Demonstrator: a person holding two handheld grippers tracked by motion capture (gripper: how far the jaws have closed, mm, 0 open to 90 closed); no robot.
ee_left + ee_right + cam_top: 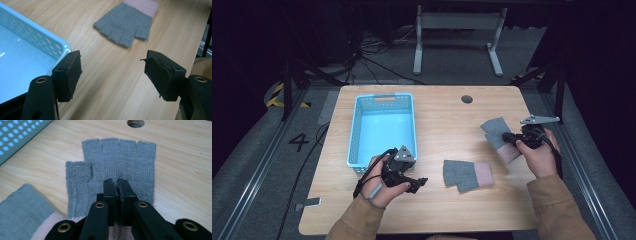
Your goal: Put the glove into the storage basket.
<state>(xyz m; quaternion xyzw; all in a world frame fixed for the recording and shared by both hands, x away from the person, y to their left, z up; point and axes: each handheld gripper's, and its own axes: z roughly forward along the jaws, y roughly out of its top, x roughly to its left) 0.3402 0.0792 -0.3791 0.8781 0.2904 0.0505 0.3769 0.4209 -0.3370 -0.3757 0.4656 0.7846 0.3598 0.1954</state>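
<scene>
Two grey fingerless gloves with pink cuffs are on the wooden table. One glove (467, 175) lies flat at the middle front; in the left gripper view this glove (125, 23) is ahead of the jaws. My left gripper (419, 182) (112, 72) is open with nothing between its pads, beside the blue basket's near corner. The second glove (494, 131) (120, 157) is at the right. My right gripper (508, 139) (116, 182) is shut on its palm, pinching the fabric, with the finger stubs pointing away.
A light blue perforated basket (353, 135) (30, 32) (15, 135) stands empty at the table's left. A round cable hole (467, 99) (135, 123) sits near the far edge. Bare wood lies between the basket and the gloves.
</scene>
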